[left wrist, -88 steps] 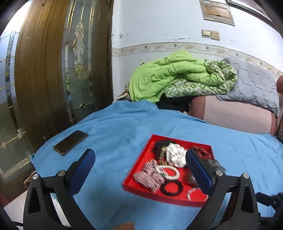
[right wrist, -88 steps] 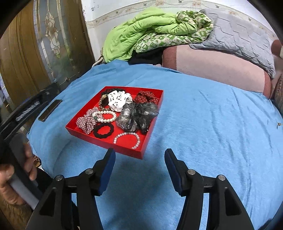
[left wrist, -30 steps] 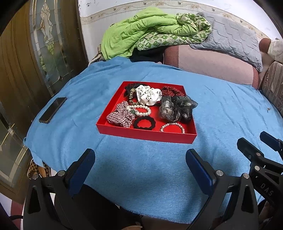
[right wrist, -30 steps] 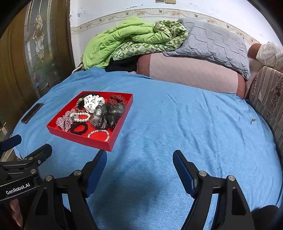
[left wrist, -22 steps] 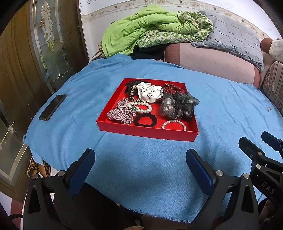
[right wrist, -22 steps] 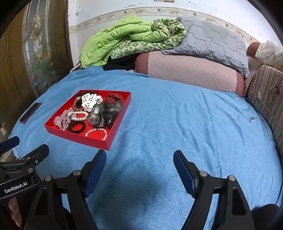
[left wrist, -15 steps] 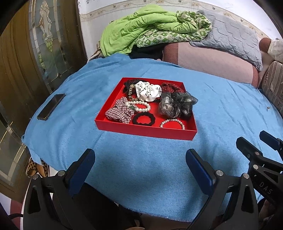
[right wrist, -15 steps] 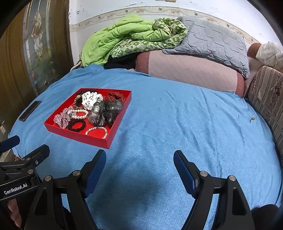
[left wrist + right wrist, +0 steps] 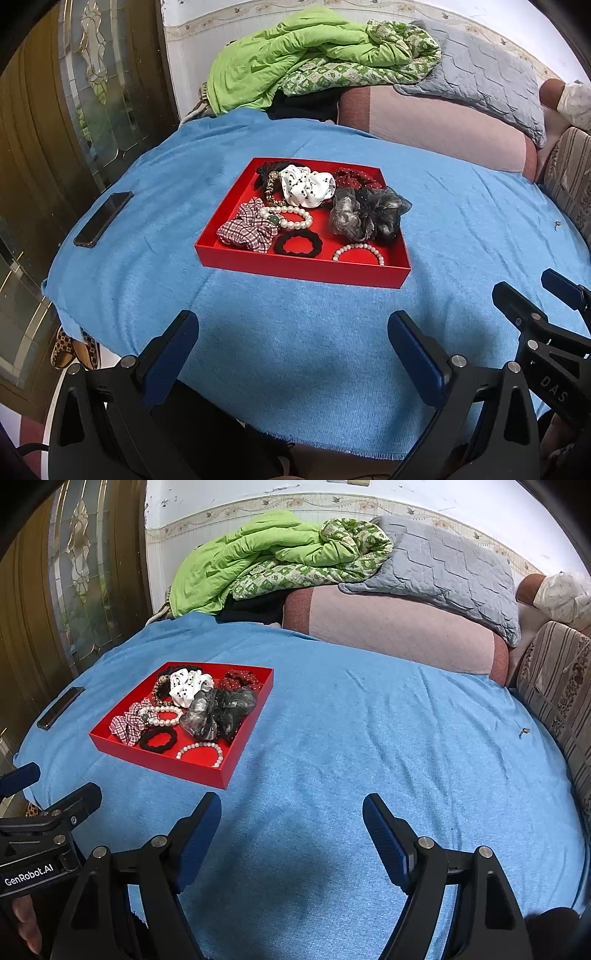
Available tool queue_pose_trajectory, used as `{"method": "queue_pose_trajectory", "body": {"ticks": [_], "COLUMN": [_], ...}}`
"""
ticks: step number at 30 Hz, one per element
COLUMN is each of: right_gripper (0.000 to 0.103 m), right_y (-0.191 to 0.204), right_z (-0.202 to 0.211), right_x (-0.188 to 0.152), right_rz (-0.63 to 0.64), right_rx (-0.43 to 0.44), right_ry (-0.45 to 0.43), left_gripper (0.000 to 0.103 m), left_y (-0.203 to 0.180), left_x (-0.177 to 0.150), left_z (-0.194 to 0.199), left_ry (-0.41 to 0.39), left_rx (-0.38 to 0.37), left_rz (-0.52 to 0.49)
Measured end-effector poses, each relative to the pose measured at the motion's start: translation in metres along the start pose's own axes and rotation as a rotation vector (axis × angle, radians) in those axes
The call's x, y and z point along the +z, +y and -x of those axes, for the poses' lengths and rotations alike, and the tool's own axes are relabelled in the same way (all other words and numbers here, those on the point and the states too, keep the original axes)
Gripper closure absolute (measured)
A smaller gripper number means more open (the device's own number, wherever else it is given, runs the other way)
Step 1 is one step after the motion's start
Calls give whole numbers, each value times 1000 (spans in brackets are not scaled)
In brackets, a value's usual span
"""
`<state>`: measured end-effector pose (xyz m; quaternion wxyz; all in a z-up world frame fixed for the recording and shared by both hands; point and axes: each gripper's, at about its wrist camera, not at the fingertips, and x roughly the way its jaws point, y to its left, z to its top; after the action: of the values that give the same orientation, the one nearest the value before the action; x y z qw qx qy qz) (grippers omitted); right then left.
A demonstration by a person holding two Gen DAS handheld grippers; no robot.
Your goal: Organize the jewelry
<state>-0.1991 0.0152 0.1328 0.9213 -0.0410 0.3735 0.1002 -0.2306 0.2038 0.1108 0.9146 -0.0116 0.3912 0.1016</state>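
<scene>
Now, left wrist: left gripper (image 9: 293, 334) empty, jaws wide apart above the blue cloth (image 9: 295, 343).
Tray: red tray (image 9: 295, 265) ahead on the cloth, holding scrunchies, a black tie (image 9: 299, 244) and pearl bracelets (image 9: 358, 253).
Phone: phone (image 9: 103, 218) left of the tray.
Right wrist: right gripper (image 9: 291, 821) empty, jaws released.
Tray there: tray (image 9: 162, 762) lies ahead-left, well apart.

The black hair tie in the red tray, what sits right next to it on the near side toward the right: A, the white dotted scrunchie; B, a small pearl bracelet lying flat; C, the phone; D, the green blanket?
B: the black hair tie lies along the near edge of the red tray, and the small pearl bracelet lies flat just right of it.
</scene>
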Motion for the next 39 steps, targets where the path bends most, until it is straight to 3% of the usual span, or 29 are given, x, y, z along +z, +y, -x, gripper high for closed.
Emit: {"method": "queue_pose_trajectory", "body": {"ticks": [39], "right_gripper": [19], "right_y": [4], "right_z": [-3], "right_x": [-3], "right_rz": [19], "right_rx": [-19], "right_ry": [4], "left_gripper": [1], "left_y": [6], "left_x": [-4], "left_z": [-6], "left_ry": [25], "left_rx": [-14], "left_rz": [30]}}
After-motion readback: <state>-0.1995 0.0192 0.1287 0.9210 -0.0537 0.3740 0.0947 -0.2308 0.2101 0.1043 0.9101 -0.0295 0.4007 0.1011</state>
